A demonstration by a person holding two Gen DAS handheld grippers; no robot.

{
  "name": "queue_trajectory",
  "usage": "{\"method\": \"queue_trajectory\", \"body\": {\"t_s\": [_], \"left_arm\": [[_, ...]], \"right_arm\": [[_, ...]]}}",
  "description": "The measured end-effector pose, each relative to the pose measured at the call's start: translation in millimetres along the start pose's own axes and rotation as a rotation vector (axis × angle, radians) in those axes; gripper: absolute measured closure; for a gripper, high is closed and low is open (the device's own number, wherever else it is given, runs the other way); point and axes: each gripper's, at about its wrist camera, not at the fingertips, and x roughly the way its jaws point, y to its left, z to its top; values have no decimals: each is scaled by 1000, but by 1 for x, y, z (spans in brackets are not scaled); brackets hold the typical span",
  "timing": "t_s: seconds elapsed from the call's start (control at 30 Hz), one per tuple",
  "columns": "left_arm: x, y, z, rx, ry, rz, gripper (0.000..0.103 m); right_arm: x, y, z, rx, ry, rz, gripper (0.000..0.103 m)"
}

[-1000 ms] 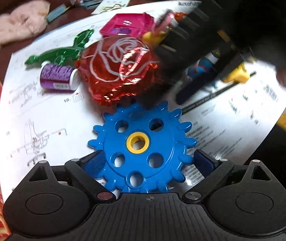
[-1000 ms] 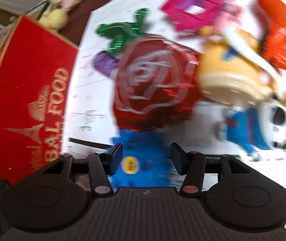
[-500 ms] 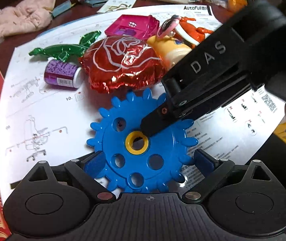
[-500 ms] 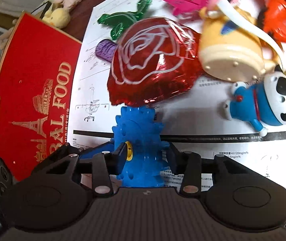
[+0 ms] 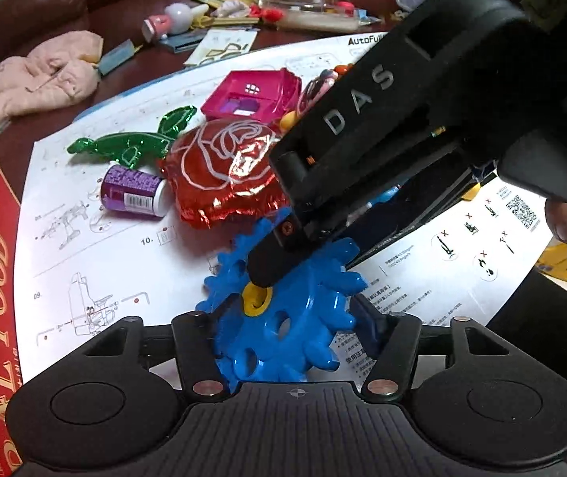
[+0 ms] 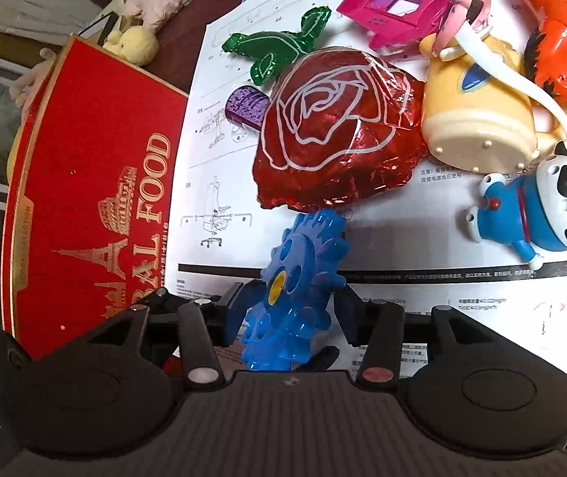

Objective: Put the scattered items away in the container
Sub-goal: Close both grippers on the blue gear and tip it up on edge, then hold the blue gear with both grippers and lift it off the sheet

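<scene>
A blue toothed gear (image 5: 287, 318) with a yellow hub is tilted up off the white instruction sheet (image 5: 84, 270). My left gripper (image 5: 295, 318) has its fingers on both sides of the gear's rim. My right gripper (image 6: 291, 302) straddles the same gear (image 6: 295, 278) edge-on, fingers close on both faces; in the left wrist view its black finger (image 5: 279, 254) presses the hub. The red box (image 6: 92, 206) marked "FOOD" stands at the left.
On the sheet lie a red rose foil balloon (image 6: 335, 131), green foil leaf (image 6: 279, 47), purple spool (image 5: 134, 194), pink toy house (image 6: 398, 4), yellow toy (image 6: 478, 119), orange toy (image 6: 561, 39) and blue cow figure (image 6: 537, 210). A pink cloth (image 5: 41, 79) and clutter lie behind.
The right gripper came down onto the gear and closed around it. The gear went from lying flat to tilted up on edge between both grippers.
</scene>
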Motion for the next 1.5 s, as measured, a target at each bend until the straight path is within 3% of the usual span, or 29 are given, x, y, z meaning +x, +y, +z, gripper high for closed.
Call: {"method": "queue_trajectory", "body": {"t_s": [0.2,0.37,0.47,0.6,0.67,0.7,0.77,0.87,0.97,1.07,1.3,1.4,1.43,1.5], "left_arm": [[-10,-1,1,8,-12,-16,48],[-23,-2,3,2,-38,-35,63],[-27,1,6,-19,-40,-79,64],[-30,4,5,-19,-43,-78,64],[-31,7,5,-22,-42,-57,64],[-28,7,4,-22,-30,-39,62],[-19,7,3,-19,4,4,47],[-8,5,-2,-4,32,48,52],[-12,6,-3,-4,16,53,61],[-19,15,0,-42,-4,8,68],[-23,16,4,-66,-25,-48,77],[-20,14,6,-67,-23,9,68],[-16,13,6,-61,-10,44,56],[-6,11,5,-54,18,102,51]], "right_arm": [[-10,21,-1,-51,-7,33,51],[-11,25,0,-73,-14,-20,51],[-9,24,0,-65,-19,-50,55],[-12,28,-1,-75,-40,-51,66],[-12,29,-1,-87,-39,-61,80],[-11,30,-1,-100,-35,-75,81],[-9,34,-1,-128,-37,-101,83],[-6,39,-3,-139,-25,-96,87],[-5,40,-1,-144,-28,-108,86],[-3,41,3,-153,-38,-140,78],[16,39,18,-125,-41,-201,72],[15,45,15,-154,-50,-201,80],[15,47,15,-156,-48,-201,80],[16,51,14,-162,-40,-203,81]]}}
